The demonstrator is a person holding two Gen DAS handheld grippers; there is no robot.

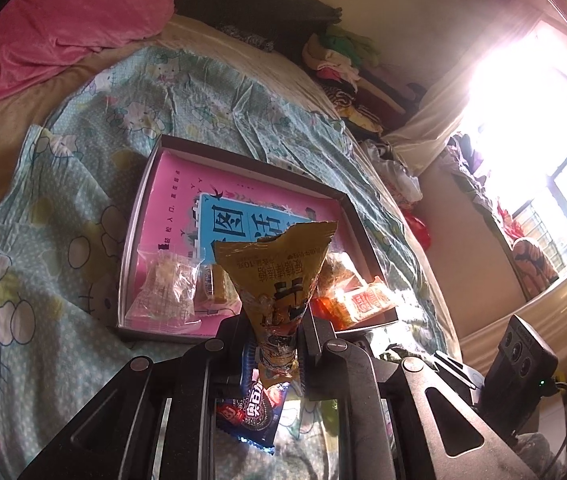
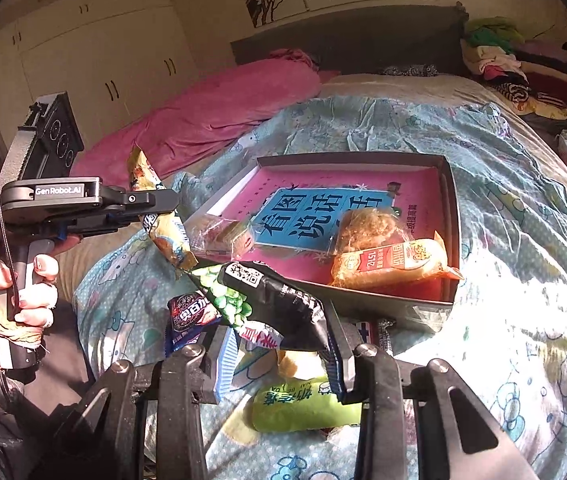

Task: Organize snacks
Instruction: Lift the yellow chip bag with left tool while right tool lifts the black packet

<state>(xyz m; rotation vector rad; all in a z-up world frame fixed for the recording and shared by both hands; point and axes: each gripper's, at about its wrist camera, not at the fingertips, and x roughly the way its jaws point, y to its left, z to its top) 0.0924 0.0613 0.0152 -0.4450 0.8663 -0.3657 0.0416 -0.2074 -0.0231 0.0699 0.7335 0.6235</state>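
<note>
1. The left gripper (image 1: 277, 344) is clamped tight on the narrow end of a yellow snack packet (image 1: 279, 272), which stands up between its fingers, above the near edge of the box (image 1: 239, 162).
2. The right gripper (image 2: 279, 354) is closed narrow on a black bag of green peas (image 2: 267, 296), held up just in front of the box's near wall.
3. The box is a shallow dark tray lying on the bed, on a light blue cartoon bedsheet (image 2: 503, 208); a pink book (image 2: 323, 208) with a blue title panel covers its floor.
4. Inside the box, a clear wrapped snack (image 1: 167, 284) lies at the near left corner, and an orange-labelled bun (image 2: 393, 262) lies near the right wall with another wrapped cake (image 2: 367, 228) just behind it.
5. In front of the box, on the sheet, lie a dark blue cookie packet (image 2: 191, 314) and a green packet (image 2: 303, 404).
6. A person's hand (image 2: 23, 292) grips the left gripper's handle, left of the box.
7. A pink blanket (image 1: 63, 28) lies beyond the box.
</note>
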